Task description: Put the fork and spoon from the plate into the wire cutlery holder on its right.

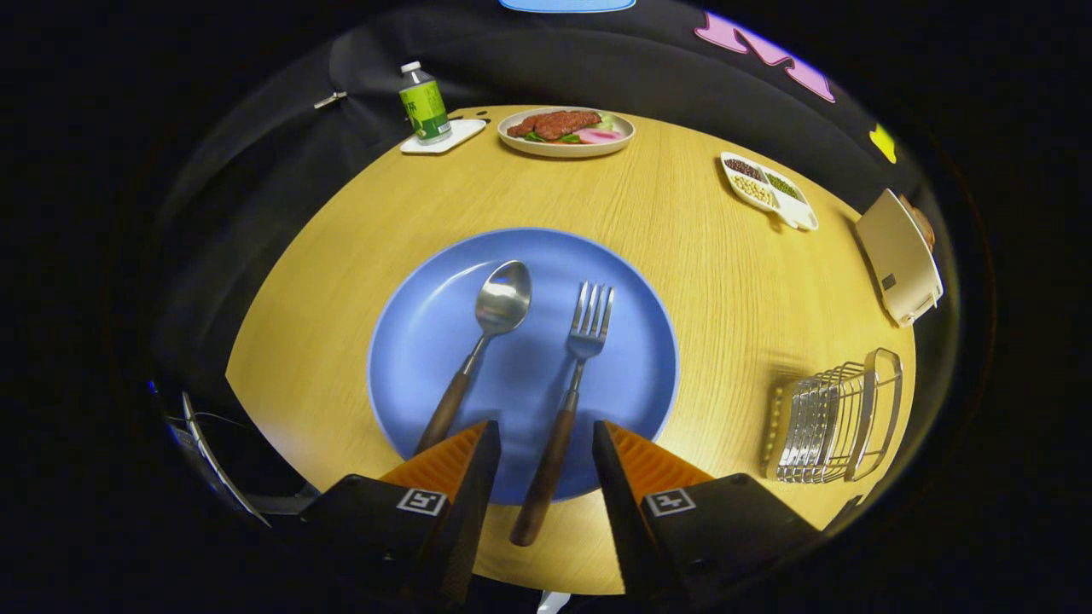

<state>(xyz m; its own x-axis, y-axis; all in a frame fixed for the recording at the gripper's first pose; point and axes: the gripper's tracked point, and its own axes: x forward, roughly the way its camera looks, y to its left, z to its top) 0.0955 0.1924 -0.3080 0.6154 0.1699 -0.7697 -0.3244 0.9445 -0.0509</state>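
gripper (546, 435) fingers spread wide, nothing held, straddling the wooden-handled steel fork (567, 401) on the round blue plate (426, 341); stiff, light, slick metal, so I'd pinch the handle

The gripper (546, 435) stands spread, fingers clear on both sides of the fork (567, 401) handle lying between them. The spoon (478, 350) lies just left on the blue plate (426, 341), close beside the left finger. Bare table (725, 315) separates the plate from the wire cutlery holder (840, 418), giving open passage rightward.
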